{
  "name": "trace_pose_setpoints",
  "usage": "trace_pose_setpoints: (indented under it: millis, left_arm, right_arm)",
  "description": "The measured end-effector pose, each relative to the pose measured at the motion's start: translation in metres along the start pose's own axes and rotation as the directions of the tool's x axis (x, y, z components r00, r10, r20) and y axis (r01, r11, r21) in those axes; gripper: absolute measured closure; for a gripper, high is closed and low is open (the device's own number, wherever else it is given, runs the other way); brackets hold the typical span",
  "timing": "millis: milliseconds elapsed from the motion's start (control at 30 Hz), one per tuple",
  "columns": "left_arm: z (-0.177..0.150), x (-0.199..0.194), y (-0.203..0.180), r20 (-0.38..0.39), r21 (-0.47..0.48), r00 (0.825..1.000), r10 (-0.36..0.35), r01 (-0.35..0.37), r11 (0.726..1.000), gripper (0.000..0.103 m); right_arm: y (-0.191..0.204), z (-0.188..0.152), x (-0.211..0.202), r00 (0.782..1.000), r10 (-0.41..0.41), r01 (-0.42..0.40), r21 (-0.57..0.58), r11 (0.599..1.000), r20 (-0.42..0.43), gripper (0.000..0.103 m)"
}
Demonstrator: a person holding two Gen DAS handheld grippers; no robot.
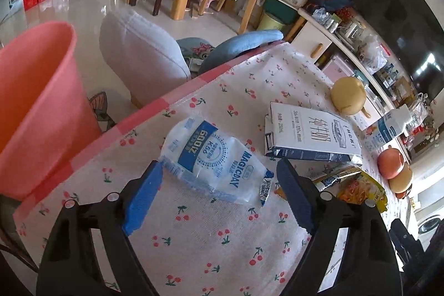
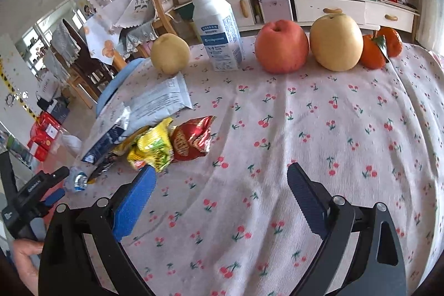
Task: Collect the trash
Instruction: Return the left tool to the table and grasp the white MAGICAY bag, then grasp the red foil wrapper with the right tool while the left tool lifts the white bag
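Observation:
In the left wrist view my left gripper [image 1: 219,179] is open, its jaws on either side of a crumpled white and blue plastic wrapper [image 1: 213,157] lying on the cherry-print tablecloth [image 1: 211,243]. A flattened white milk carton [image 1: 308,135] lies just beyond, with a yellow snack wrapper [image 1: 358,187] to its right. A pink trash bin [image 1: 36,101] stands off the table's left edge. In the right wrist view my right gripper [image 2: 222,182] is open and empty over the cloth. A red wrapper [image 2: 191,140], a yellow wrapper [image 2: 152,146] and the flattened carton [image 2: 133,113] lie ahead to its left.
A white milk bottle [image 2: 219,29], a pear [image 2: 169,53], an apple [image 2: 281,46], a second pear [image 2: 336,42] and tangerines [image 2: 380,46] stand along the table's far side. A grey sofa arm [image 1: 138,57] and blue cushion [image 1: 244,43] lie beyond the table's edge.

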State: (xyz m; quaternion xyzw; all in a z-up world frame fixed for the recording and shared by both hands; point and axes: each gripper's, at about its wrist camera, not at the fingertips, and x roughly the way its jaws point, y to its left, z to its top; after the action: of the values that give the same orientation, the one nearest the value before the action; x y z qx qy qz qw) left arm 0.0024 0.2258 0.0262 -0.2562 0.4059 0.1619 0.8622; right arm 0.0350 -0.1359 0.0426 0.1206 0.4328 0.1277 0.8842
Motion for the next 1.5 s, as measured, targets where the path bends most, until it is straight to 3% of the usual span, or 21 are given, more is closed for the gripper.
trace_pose_setpoints:
  millis: [400, 600, 833, 1067, 1200, 1367, 1500]
  left_arm:
    - [0.008, 0.027, -0.021, -0.010, 0.083, 0.995, 0.100, -0.098, 0.992, 0.018]
    - [0.005, 0.038, -0.038, 0.003, 0.187, 0.980, 0.198, -0.195, 0.963, 0.019]
    - [-0.002, 0.038, -0.046, 0.017, 0.250, 0.974, 0.227, -0.224, 0.942, 0.027]
    - [-0.007, 0.032, -0.050, 0.027, 0.281, 0.978, 0.206, -0.205, 0.937, 0.041]
    - [-0.011, 0.028, -0.052, 0.025, 0.299, 0.982, 0.187, -0.186, 0.936, 0.050]
    - [-0.014, 0.023, -0.049, 0.015, 0.303, 0.988, 0.151, -0.149, 0.941, 0.059]
    - [-0.015, 0.019, -0.044, -0.001, 0.286, 0.994, 0.108, -0.103, 0.953, 0.060]
  right_arm:
    - [0.012, 0.009, 0.032, 0.999, -0.030, 0.027, -0.126, 0.992, -0.018, 0.009]
    - [0.017, 0.015, 0.048, 0.999, -0.025, 0.019, -0.143, 0.989, -0.036, 0.009]
    - [0.020, 0.026, 0.060, 0.999, -0.022, 0.017, -0.153, 0.988, -0.030, 0.009]
    - [0.025, 0.028, 0.065, 0.998, 0.045, -0.050, -0.156, 0.986, -0.034, 0.033]
    - [0.029, 0.024, 0.065, 0.996, 0.080, -0.087, -0.179, 0.980, -0.046, 0.055]
    - [0.028, 0.022, 0.060, 0.996, 0.088, -0.092, -0.183, 0.979, -0.031, 0.061]
    - [0.025, 0.021, 0.054, 0.996, 0.087, -0.090, -0.176, 0.980, -0.022, 0.065]
